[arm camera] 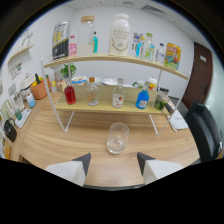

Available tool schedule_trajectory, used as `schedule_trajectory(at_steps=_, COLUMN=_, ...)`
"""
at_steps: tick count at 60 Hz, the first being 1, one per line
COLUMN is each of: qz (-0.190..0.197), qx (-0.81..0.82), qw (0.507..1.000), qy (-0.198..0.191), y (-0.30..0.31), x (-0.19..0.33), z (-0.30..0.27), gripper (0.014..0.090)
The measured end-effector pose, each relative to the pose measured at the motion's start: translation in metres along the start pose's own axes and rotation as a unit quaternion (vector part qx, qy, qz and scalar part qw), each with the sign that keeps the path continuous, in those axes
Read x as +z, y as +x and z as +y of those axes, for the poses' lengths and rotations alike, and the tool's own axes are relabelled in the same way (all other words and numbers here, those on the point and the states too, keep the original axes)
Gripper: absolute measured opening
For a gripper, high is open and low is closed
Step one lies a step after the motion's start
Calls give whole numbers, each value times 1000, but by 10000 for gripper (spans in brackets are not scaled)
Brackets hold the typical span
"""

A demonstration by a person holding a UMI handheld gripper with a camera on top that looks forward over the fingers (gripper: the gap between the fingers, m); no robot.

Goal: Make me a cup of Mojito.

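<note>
Your gripper [113, 161] open, empty, fingers spread. Glass [118, 138] stands upright on surface [60, 145], just ahead of fingers, before shelf [100, 106]. Likely light, slippery, fragile: grip mid-wall, squeeze gently. Bottles wait on shelf beyond.

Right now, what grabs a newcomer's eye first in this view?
The empty clear glass on the wooden table, just ahead of the open gripper and not between its fingers. Behind it stands a two-tier shelf: on the lower tier a red bottle, two clear bottles and a blue bottle; on the upper tier a large white jar among cans and bottles.
</note>
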Motion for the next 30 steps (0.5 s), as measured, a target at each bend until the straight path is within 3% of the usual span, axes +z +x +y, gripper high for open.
schedule_trajectory(at_steps=30, qz=-5, qx=-2, qw=1000, qy=-1, y=5, x=-4, z=7, gripper=858)
